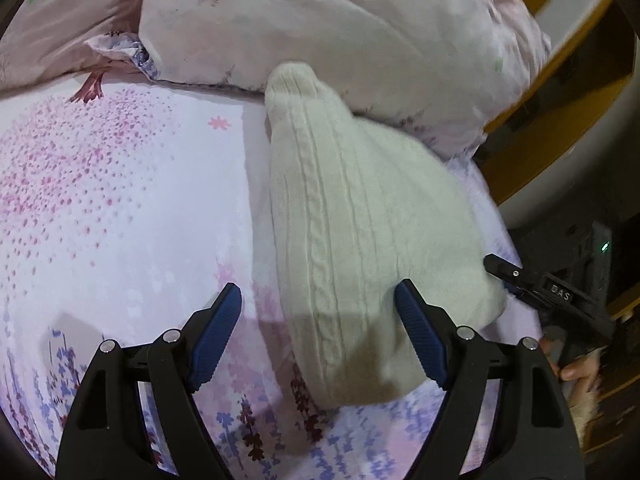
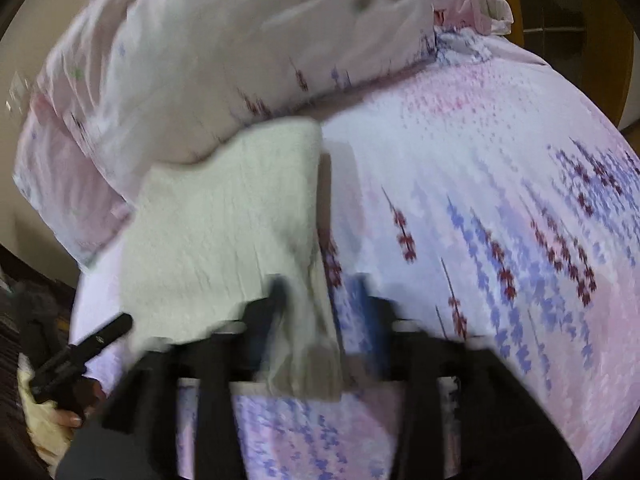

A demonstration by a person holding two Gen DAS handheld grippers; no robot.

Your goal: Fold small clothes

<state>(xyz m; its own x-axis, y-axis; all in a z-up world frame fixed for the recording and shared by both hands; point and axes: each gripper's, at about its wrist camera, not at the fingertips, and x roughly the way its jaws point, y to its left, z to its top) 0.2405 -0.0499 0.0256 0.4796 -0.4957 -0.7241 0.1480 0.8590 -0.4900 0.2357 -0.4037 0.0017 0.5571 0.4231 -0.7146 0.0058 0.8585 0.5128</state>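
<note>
On the floral bedsheet (image 1: pixel 120 208), seen from the left wrist, a cream cable-knit garment (image 1: pixel 352 232) lies folded, its far end touching the pillow (image 1: pixel 340 48); the left gripper (image 1: pixel 318 316) stands with fingers wide apart over the garment's near edge, gripping nothing, and the right gripper (image 1: pixel 548 292) shows at the right edge. From the right wrist, heavily blurred, the right gripper (image 2: pixel 320 320) has fingers apart astride the garment's (image 2: pixel 224 224) near corner; contact cannot be judged

Cable-knit sweater (image 1: pixel 360 220) (matt, fuzzy wool)
</note>
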